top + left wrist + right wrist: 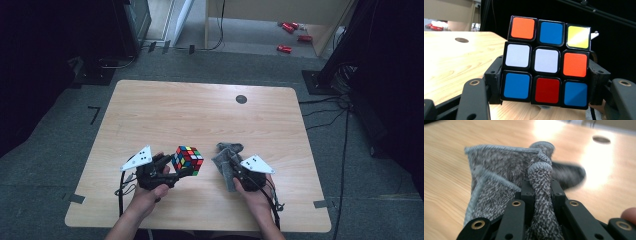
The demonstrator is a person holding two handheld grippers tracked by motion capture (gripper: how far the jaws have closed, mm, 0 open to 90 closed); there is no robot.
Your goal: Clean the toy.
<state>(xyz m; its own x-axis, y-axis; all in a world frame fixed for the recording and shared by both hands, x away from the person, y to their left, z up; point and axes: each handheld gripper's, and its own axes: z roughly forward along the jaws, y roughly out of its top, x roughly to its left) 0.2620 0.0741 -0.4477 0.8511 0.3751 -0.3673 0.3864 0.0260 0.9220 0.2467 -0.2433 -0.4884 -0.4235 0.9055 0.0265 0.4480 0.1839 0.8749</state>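
A scrambled colour cube (188, 159) hangs just above the wooden table (200, 120), near its front left, with my left gripper (181, 170) shut on it. In the left gripper view the cube (547, 61) sits between the two black jaws, its orange, blue, yellow, white and red squares facing the camera. At the front right my right gripper (229, 165) is shut on a grey knitted cloth (226, 156). In the right gripper view a bunched fold of the cloth (506, 180) is pinched between the jaws and the rest spreads out to the left over the table.
A small round dark hole (241, 99) marks the table's far right part. Cables (345, 150) trail over the grey floor at the right. Red objects (290, 35) lie on the floor far behind the table, beside a wooden cabinet.
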